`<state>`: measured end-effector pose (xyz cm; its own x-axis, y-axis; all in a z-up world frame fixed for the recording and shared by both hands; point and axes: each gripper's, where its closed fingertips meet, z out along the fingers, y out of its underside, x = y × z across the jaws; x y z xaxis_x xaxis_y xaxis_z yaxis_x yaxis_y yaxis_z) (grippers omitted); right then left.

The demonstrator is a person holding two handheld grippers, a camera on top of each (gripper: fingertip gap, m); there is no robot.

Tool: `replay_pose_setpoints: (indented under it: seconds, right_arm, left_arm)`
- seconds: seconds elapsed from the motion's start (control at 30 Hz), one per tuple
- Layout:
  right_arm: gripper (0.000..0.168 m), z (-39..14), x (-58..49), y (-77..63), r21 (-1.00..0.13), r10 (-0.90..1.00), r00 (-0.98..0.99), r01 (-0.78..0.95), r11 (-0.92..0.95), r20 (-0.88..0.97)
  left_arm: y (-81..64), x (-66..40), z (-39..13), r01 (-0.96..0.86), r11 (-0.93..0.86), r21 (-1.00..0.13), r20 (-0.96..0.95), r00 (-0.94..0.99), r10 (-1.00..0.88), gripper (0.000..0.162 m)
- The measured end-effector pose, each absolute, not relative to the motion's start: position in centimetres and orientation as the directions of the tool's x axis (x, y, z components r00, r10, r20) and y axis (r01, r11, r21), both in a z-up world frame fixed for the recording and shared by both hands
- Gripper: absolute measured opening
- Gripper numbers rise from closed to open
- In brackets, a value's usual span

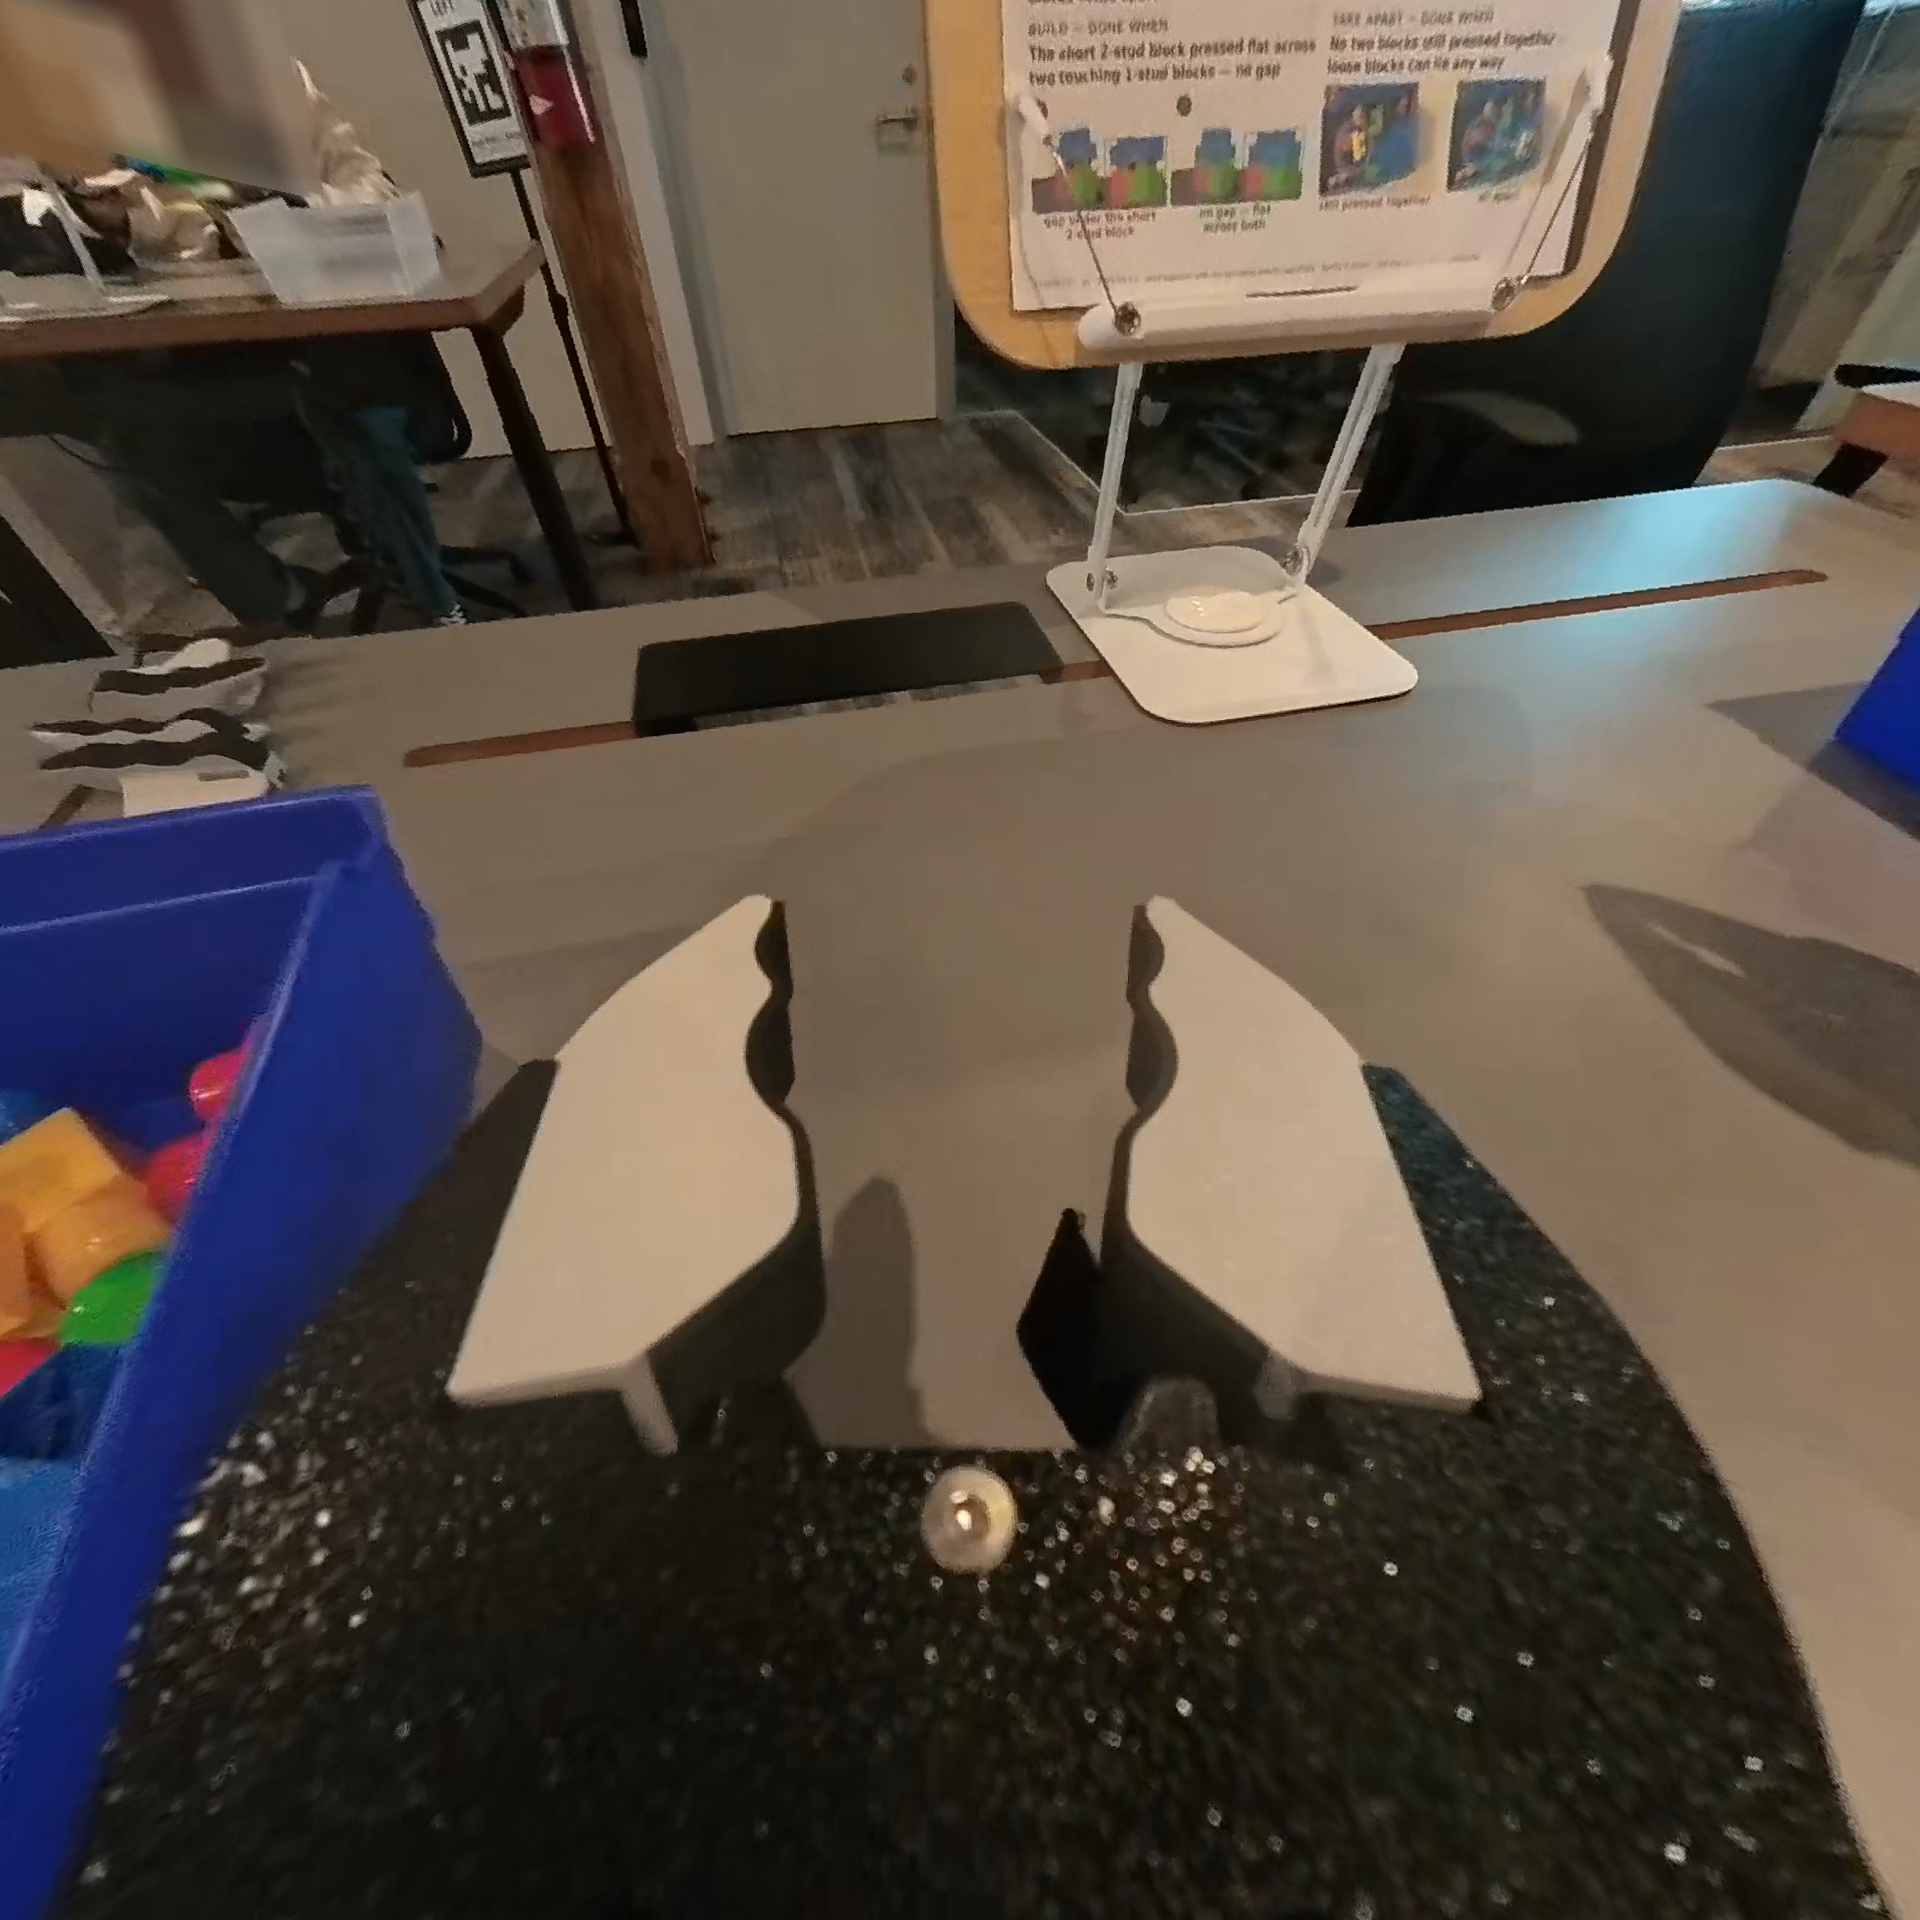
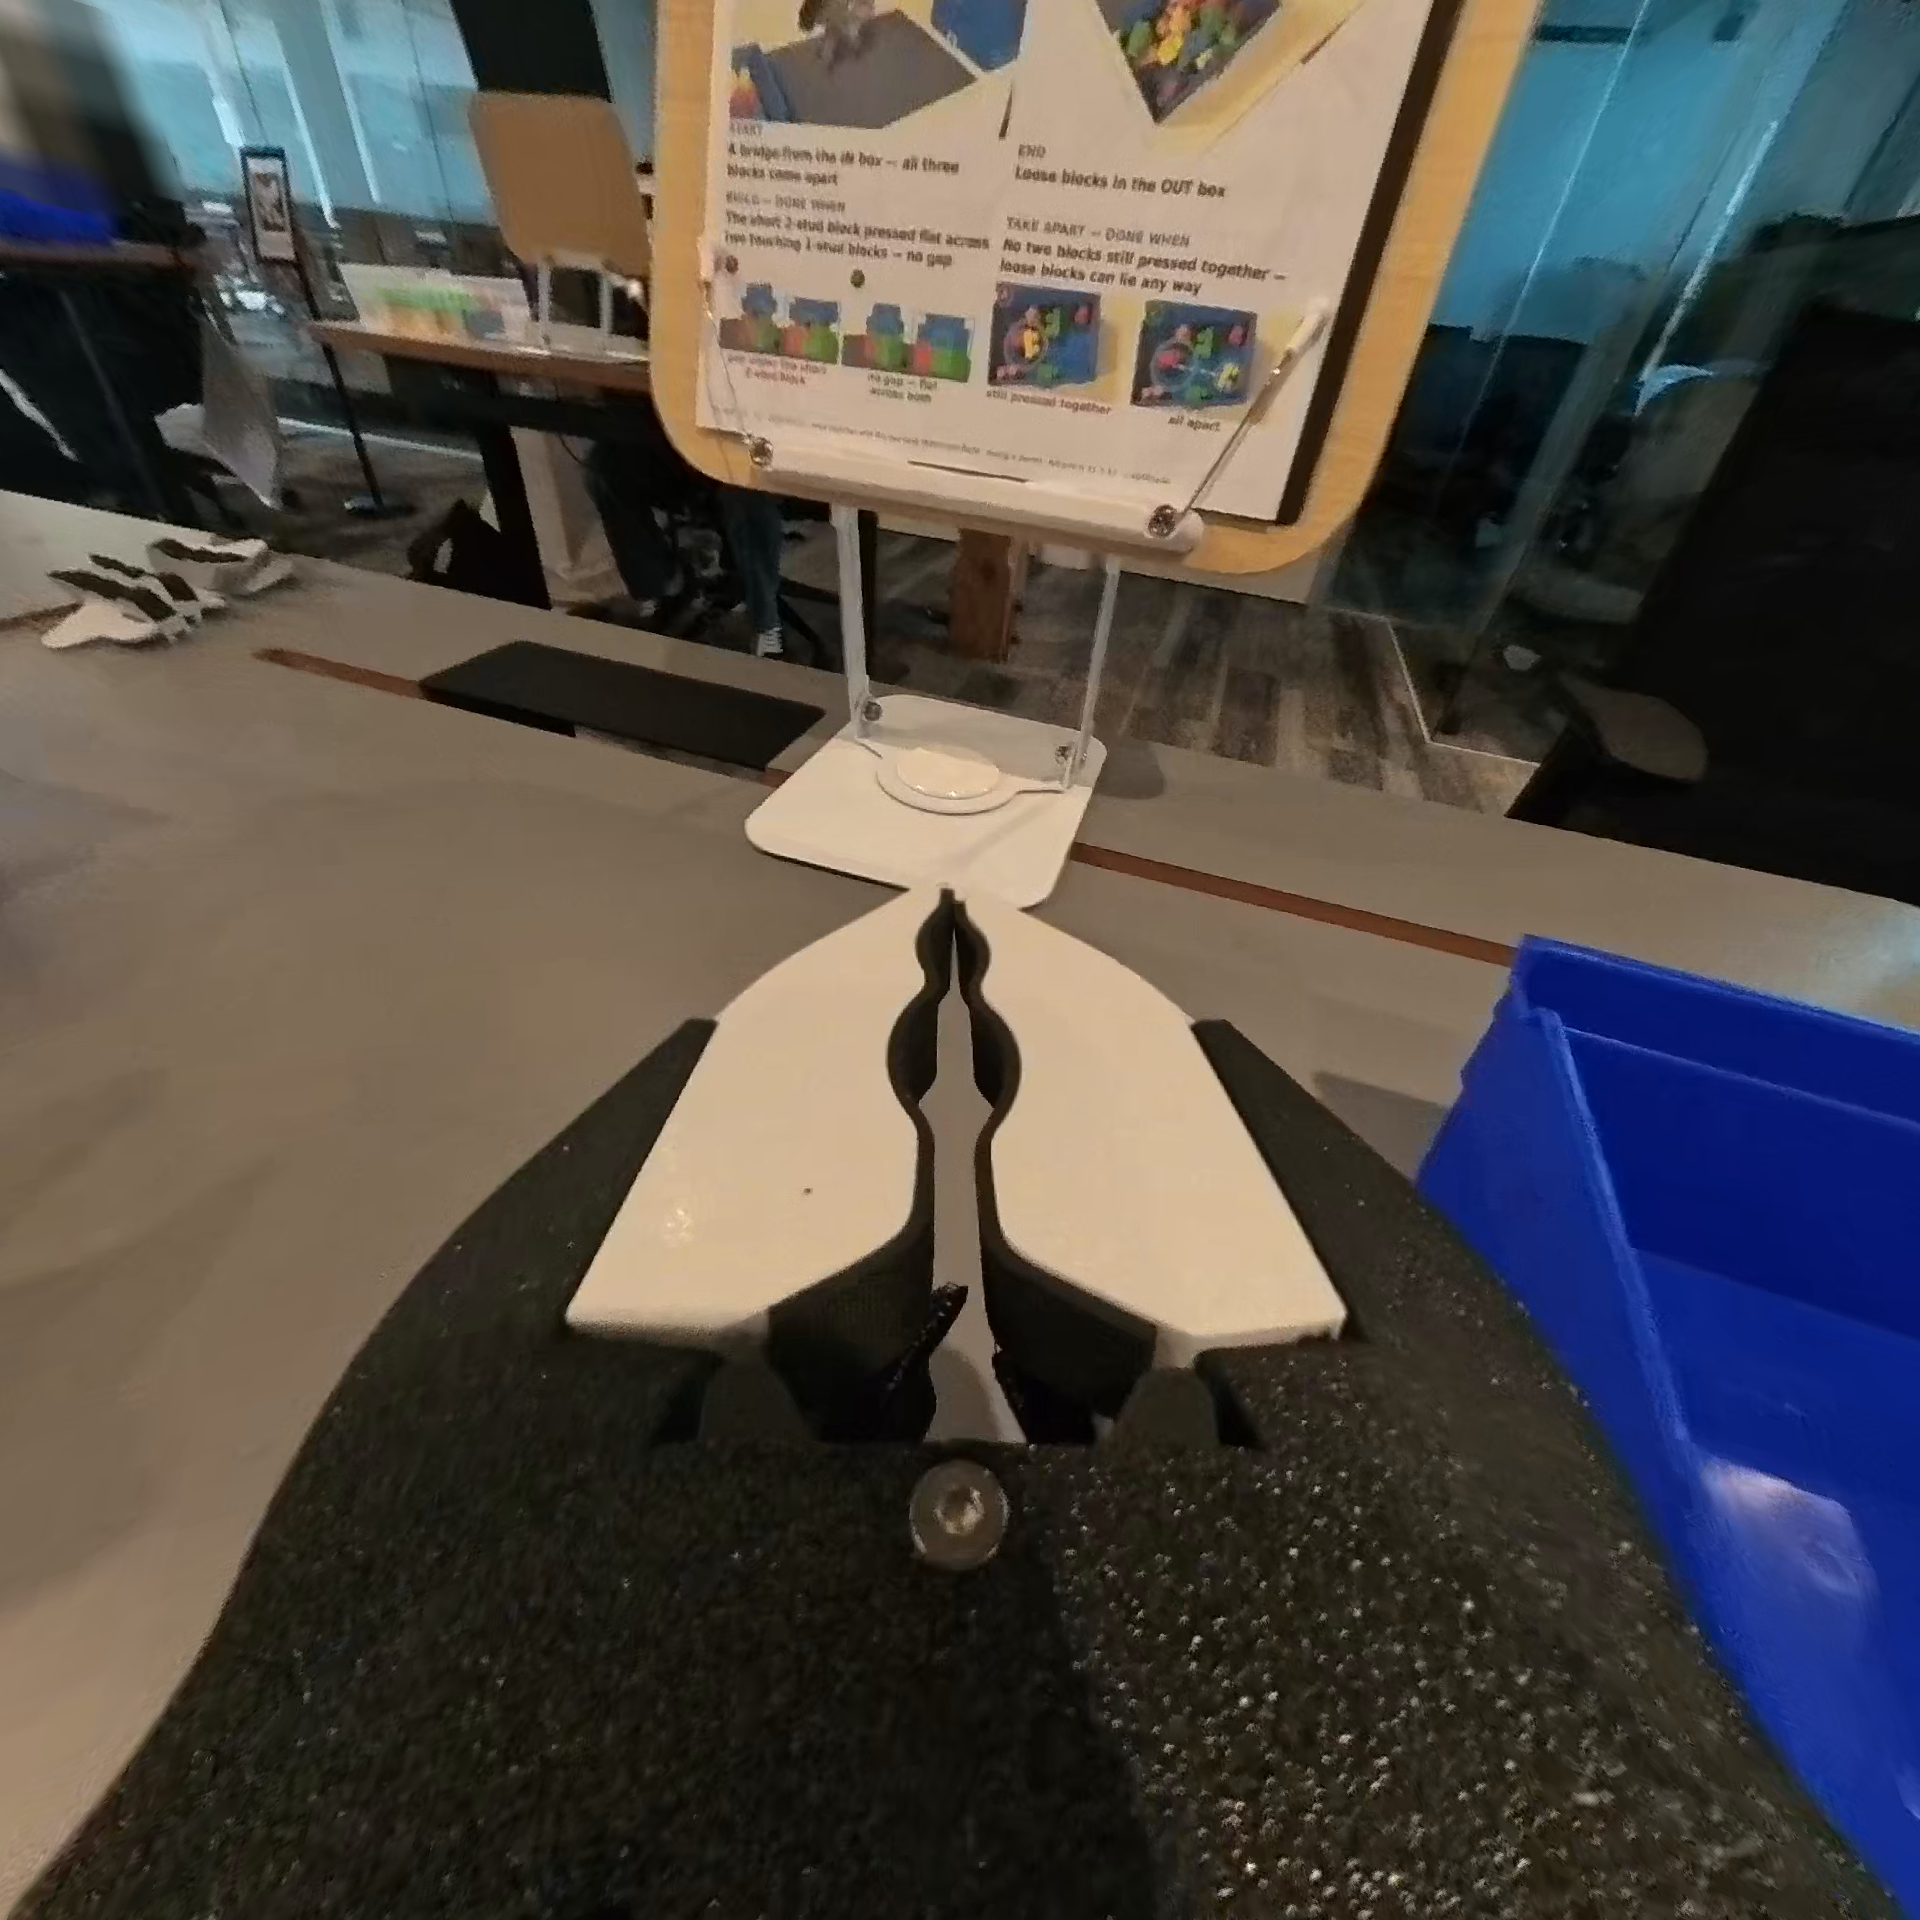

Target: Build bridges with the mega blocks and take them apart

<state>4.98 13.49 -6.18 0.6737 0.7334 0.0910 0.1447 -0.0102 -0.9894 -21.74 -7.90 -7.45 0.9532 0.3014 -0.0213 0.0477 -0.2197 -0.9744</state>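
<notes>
In the left wrist view my left gripper (image 1: pixel 958 920) is open and empty, held over the bare grey table (image 1: pixel 1039 810). A blue bin (image 1: pixel 260 1091) sits just left of it, holding several coloured mega blocks (image 1: pixel 83 1226) in yellow, orange, pink and green. In the right wrist view my right gripper (image 2: pixel 948 902) is shut with nothing between its fingers, above the table (image 2: pixel 364 987). A second blue bin (image 2: pixel 1704 1247) stands to its right; the part of its inside that shows holds nothing. Its corner also shows at the right edge of the left wrist view (image 1: pixel 1886 707).
A white stand (image 1: pixel 1236 644) with an instruction sheet on a wooden board (image 1: pixel 1288 156) stands at the table's far side; it also shows in the right wrist view (image 2: pixel 935 810). A black pad (image 1: pixel 842 660) lies beside it. Black-and-white pieces (image 1: pixel 156 717) lie far left. Across from one pair of fingers to the other is roughly 35 cm.
</notes>
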Motion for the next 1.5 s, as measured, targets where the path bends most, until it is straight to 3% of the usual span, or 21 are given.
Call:
replay_pose_setpoints:
  seconds: [0.03, 0.17, 0.3, 0.5, 0.63, 0.8, 1.03, 1.33, 1.5]
  right_arm:
    - [0.0, -6.0, 5.5, 13.8, -0.991, 0.715, 0.694, 0.133, -0.01, 0.086]
    - [0.042, -5.4, 7.1, 14.6, -0.995, 0.681, 0.732, 0.087, -0.053, 0.028]
    - [0.06, -5.9, 8.5, 15.5, -0.99, 0.671, 0.741, 0.072, -0.121, -0.028]
    - [0.057, -6.3, 9.5, 15.5, -0.991, 0.657, 0.754, 0.09, -0.104, 0.0]
    - [0.064, -6.2, 9.2, 15.1, -0.992, 0.664, 0.748, 0.071, -0.1, -0.013]
    - [0.064, -6.1, 8.7, 14.4, -0.993, 0.672, 0.741, 0.063, -0.095, -0.017]
    - [0.061, -6.2, 7.8, 13.7, -0.994, 0.687, 0.727, 0.064, -0.092, -0.017]
    - [0.059, -5.1, 9.4, 13.7, -0.997, 0.679, 0.733, 0.02, -0.075, -0.036]
    - [0.055, -5.1, 9.6, 13.7, -0.997, 0.689, 0.723, 0.016, -0.081, -0.044]
  left_arm:
    - [-8.2, -21.8, -7.2, 0.045, -0.209, -0.977, -0.023, 0.95, 0.31, 0.062]
    - [-9.3, -22.5, -6.3, 0.043, -0.195, -0.98, -0.029, 0.936, 0.351, 0.071]
    - [-10.7, -23.4, -5.8, 0.074, -0.215, -0.974, -0.007, 0.935, 0.354, 0.081]
    - [-14.3, -25.7, -5.4, 0.087, -0.268, -0.959, -0.017, 0.931, 0.364, 0.091]
    - [-18.0, -27.7, -3.9, 0.063, -0.272, -0.96, -0.06, 0.905, 0.422, 0.097]
    - [-23.1, -31.6, -2.4, 0.021, -0.292, -0.956, -0.15, 0.822, 0.549, 0.093]
    - [-24.9, -36.0, -5.2, 0.082, -0.423, -0.902, -0.203, 0.786, 0.584, 0.086]
    - [-21.7, -41.0, -8.6, 0.159, -0.514, -0.843, -0.214, 0.777, 0.592, 0.102]
    - [-19.5, -44.4, -10.7, 0.28, -0.568, -0.774, -0.156, 0.785, 0.599, 0.121]
